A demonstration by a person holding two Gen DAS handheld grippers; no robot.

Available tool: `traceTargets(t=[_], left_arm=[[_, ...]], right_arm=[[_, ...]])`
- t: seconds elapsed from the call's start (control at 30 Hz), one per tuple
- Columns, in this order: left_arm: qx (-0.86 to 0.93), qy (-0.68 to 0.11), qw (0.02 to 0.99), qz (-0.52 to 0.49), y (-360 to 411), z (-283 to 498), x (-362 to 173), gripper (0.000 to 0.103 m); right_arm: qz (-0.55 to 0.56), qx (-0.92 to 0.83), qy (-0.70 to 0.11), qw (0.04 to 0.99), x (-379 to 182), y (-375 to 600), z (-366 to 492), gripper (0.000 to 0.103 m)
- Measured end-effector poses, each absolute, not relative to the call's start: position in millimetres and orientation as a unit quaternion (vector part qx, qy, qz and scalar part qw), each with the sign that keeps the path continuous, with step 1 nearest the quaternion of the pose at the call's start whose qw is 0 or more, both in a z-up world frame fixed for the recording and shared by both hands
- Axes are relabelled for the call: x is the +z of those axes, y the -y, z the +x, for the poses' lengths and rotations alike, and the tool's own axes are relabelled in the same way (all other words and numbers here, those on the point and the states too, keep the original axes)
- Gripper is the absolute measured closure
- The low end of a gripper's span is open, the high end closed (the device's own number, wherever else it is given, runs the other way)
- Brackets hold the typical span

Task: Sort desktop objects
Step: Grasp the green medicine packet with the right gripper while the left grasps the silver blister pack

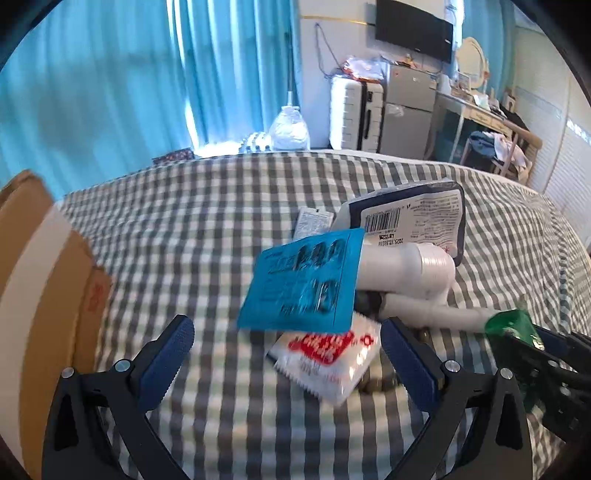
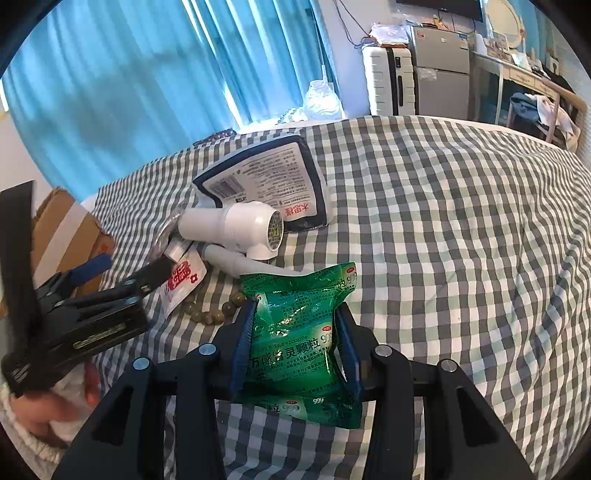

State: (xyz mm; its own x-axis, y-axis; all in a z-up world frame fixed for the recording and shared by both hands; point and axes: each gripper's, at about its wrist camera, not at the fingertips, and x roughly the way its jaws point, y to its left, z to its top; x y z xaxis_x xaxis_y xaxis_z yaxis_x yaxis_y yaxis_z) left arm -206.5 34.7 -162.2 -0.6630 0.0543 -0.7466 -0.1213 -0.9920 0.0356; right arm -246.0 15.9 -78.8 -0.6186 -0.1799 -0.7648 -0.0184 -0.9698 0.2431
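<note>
While angled downward, right gripper [image 2: 295, 336] on green sachet [image 2: 299, 332].

Blue curtains [image 1: 110, 92] fill the back wall — a wall-mounted screen [image 1: 413, 31] to their right. White suitcase [image 1: 351, 112] stands just beside a grey mini fridge [image 1: 408, 110]; cluttered desk [image 1: 484, 114] further right.

green medicine packet [image 2: 295, 343] has "999", a red "OTC" oval and "感冒灵颗粒" on it. navy-edged pouch [image 2: 266, 181] shows a barcode plus a red tag reading "木思樟", upside down. White sachet [image 1: 325, 358] has red characters, too blurry to read.
</note>
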Motion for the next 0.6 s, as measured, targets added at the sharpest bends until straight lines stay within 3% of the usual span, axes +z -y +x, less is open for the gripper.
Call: traceTargets(t=[0.13, 0.17, 0.27, 0.4, 0.6], left_arm=[[0.911, -0.036, 0.055, -0.408, -33, -229, -169, 0.004], [0.912, -0.035, 0.057, -0.405, -31, -230, -169, 0.013], [0.907, -0.046, 0.075, -0.412, -33, -241, -171, 0.062], [0.914, -0.081, 0.088, -0.389, -45, -249, -160, 0.079], [0.913, -0.028, 0.102, -0.393, -31, -245, -134, 0.092]], right_arm=[[0.439, -0.888, 0.13, 0.046, -83, -21, -249, 0.061], [0.444, -0.885, 0.131, 0.048, -85, -21, -250, 0.061], [0.448, -0.883, 0.135, 0.047, -89, -23, -253, 0.061], [0.45, -0.881, 0.138, 0.05, -91, -23, -252, 0.061], [0.446, -0.884, 0.133, 0.05, -84, -17, -248, 0.061]])
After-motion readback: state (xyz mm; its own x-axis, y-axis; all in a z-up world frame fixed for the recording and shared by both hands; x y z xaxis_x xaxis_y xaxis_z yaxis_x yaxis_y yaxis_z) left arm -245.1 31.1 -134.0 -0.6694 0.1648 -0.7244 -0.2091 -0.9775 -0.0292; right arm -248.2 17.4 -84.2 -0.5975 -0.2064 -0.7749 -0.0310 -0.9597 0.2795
